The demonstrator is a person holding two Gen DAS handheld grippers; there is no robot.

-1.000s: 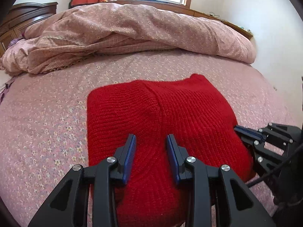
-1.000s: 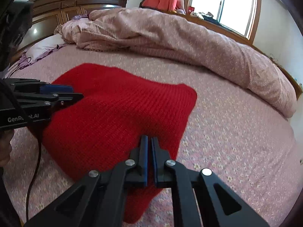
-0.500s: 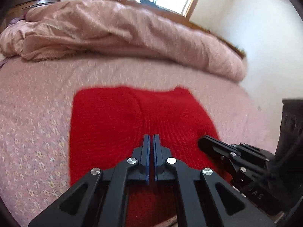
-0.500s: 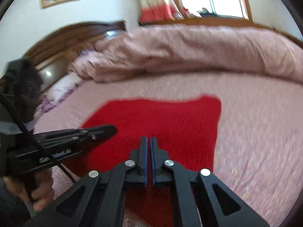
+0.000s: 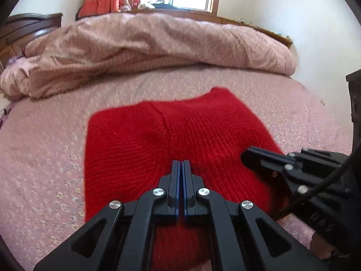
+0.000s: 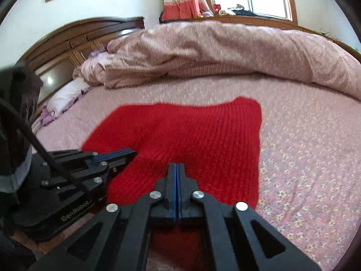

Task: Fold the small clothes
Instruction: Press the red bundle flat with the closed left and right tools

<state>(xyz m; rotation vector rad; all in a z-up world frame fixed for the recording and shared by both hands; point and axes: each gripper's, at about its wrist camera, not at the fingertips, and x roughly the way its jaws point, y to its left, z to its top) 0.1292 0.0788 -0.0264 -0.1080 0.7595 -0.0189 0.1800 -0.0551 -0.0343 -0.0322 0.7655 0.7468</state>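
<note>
the left gripper is hovering clenched with nothing between its jaws, over the near part of the red sweater. the right gripper is doing the same just beside it. the sweater is lying folded flat on the pink bedsheet, with the rumpled quilt heaped beyond.
</note>
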